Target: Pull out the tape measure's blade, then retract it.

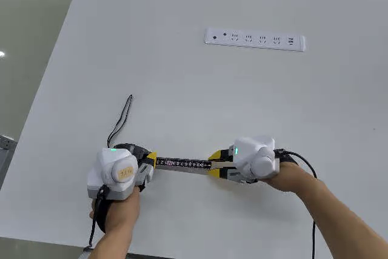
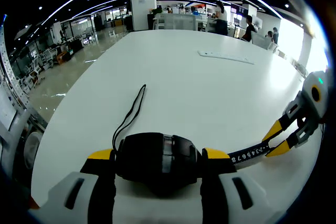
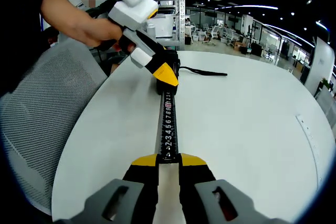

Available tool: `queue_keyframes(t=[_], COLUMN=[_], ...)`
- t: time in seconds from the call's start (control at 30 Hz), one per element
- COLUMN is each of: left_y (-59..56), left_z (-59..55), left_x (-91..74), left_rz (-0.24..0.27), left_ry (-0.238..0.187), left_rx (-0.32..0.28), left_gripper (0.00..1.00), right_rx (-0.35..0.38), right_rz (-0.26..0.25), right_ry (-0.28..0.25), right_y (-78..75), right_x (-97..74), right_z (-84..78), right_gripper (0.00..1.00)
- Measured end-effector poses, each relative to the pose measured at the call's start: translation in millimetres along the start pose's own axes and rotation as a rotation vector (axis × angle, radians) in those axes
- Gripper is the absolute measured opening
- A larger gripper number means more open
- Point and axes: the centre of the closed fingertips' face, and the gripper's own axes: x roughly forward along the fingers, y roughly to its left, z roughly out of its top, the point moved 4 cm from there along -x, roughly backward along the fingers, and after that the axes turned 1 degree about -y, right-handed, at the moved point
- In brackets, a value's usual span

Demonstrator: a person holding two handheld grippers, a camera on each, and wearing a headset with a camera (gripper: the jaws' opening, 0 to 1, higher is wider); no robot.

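Note:
A black tape measure case (image 2: 157, 158) sits between the yellow-tipped fingers of my left gripper (image 2: 157, 156), which is shut on it; in the head view the case (image 1: 134, 151) lies near the table's front edge. Its black blade (image 1: 182, 163) with white numerals stretches right to my right gripper (image 1: 216, 164), whose jaws are shut on the blade's end. In the right gripper view the blade (image 3: 168, 124) runs straight from my right gripper (image 3: 168, 159) to the case (image 3: 170, 62). A black wrist strap (image 1: 120, 121) trails from the case across the table.
The white table (image 1: 200, 95) carries a white power strip (image 1: 254, 39) at the far side. A grey mesh chair (image 3: 47, 119) stands beside the table. Desks and people fill the room beyond the table's far end.

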Motion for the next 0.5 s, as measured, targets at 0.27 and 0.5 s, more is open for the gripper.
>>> queue_keyframes(t=[0.27, 0.5], left_y=[0.0, 0.4], left_z=[0.8, 1.1], left_x=[0.2, 0.0], left_rz=[0.001, 0.000], left_ry=[-0.001, -0.002], left_rx=[0.002, 0.002], left_gripper=[0.63, 0.63], right_rx=[-0.003, -0.004], right_rz=[0.001, 0.003], right_ry=[-0.002, -0.002], right_y=[0.0, 0.3], right_x=[2.3, 3.9], right_z=[4.7, 7.4], right_gripper=[0.12, 0.12])
